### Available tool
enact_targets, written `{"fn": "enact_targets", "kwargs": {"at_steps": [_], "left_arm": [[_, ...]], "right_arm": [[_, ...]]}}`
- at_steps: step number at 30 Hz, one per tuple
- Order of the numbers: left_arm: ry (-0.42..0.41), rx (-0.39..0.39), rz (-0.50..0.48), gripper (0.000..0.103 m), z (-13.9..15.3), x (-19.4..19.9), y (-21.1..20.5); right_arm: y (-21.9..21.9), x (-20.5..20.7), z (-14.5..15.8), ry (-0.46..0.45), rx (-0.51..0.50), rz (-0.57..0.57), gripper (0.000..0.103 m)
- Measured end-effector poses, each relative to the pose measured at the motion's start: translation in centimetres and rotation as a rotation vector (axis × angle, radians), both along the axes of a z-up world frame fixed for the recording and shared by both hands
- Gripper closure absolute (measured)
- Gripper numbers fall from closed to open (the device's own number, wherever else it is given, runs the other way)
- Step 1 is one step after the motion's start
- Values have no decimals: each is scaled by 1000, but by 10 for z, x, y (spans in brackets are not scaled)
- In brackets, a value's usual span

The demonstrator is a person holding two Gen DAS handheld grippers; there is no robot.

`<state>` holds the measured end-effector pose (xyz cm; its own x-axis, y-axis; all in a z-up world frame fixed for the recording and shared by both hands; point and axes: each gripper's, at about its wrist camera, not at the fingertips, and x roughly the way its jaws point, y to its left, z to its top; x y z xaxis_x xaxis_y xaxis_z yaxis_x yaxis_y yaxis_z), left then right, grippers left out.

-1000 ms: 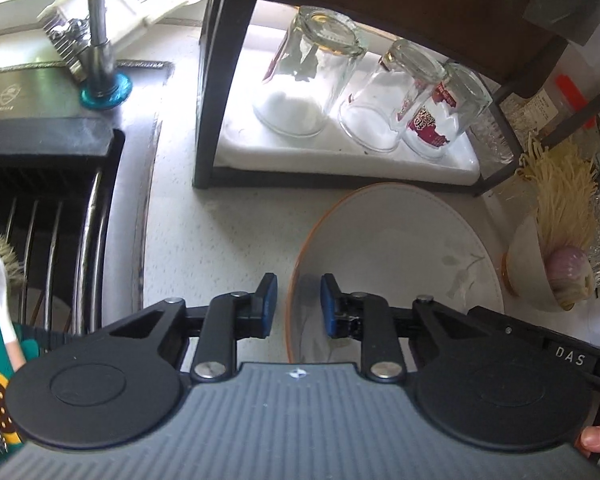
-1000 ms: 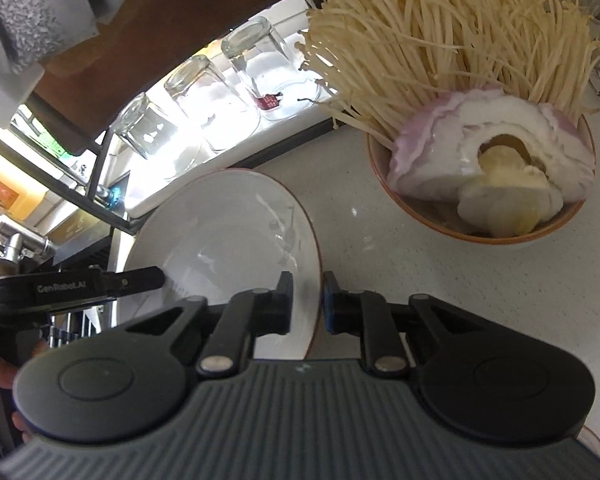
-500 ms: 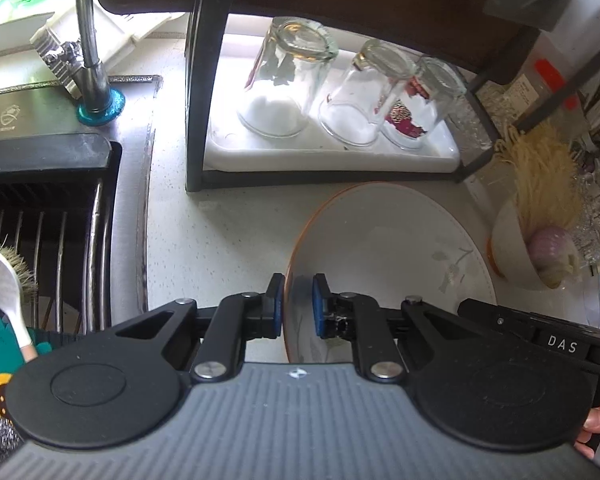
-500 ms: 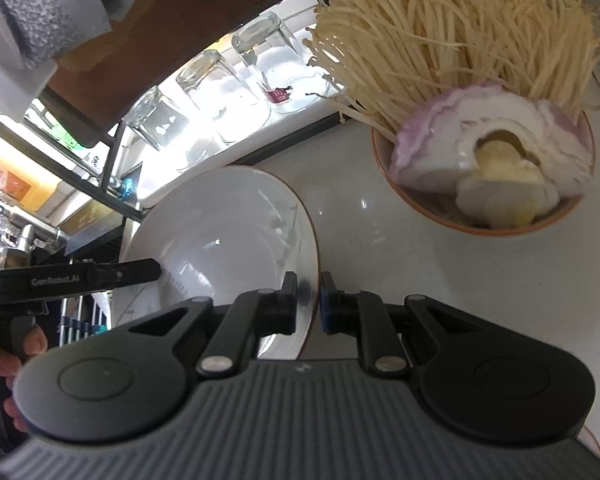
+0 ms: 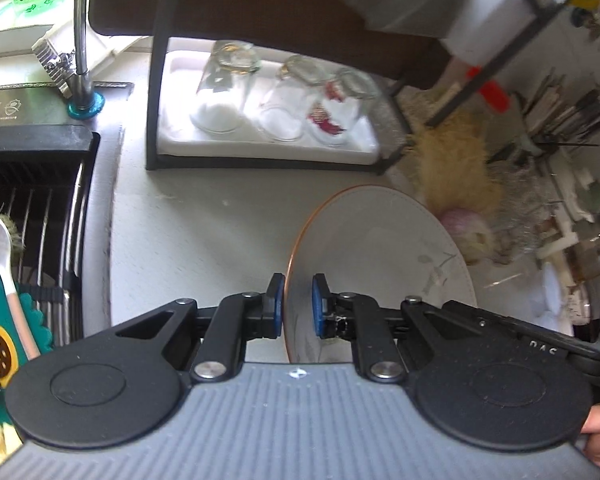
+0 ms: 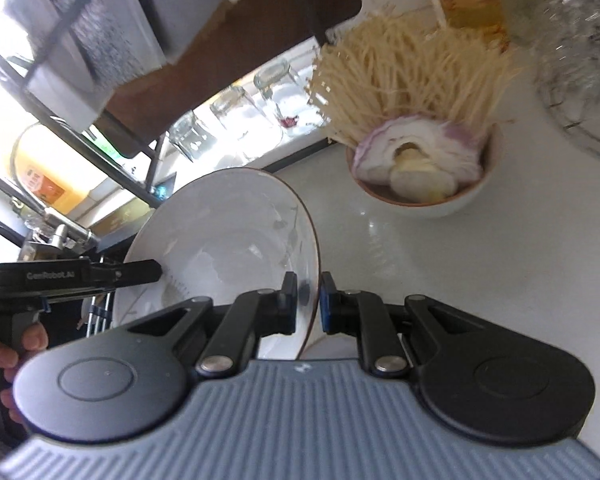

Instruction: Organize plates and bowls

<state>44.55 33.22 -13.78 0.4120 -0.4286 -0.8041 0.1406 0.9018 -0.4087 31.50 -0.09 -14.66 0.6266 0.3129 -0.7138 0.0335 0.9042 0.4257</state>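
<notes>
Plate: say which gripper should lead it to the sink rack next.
Left, probably. The left gripper grips the plate rim on the side facing the sink rack. The right gripper grips the opposite rim, beside the food bowl.

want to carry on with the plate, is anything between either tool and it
No. The left tool and the right tool are each shut on the rim of the plate, on opposite sides, with nothing visible in between.
</notes>
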Motion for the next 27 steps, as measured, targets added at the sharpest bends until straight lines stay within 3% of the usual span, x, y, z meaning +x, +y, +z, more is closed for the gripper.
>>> {"fn": "enact_targets", "kwargs": {"at_steps": [14, 27], "left_arm": [[-38, -23, -123, 87, 30, -46, -49], [60, -5, -146, 87, -7, -81, -87]], "right_arm": [[-39, -77, 23, -84, 41, -127, 89], [-62, -115, 4, -50, -26, -197, 89]]}}
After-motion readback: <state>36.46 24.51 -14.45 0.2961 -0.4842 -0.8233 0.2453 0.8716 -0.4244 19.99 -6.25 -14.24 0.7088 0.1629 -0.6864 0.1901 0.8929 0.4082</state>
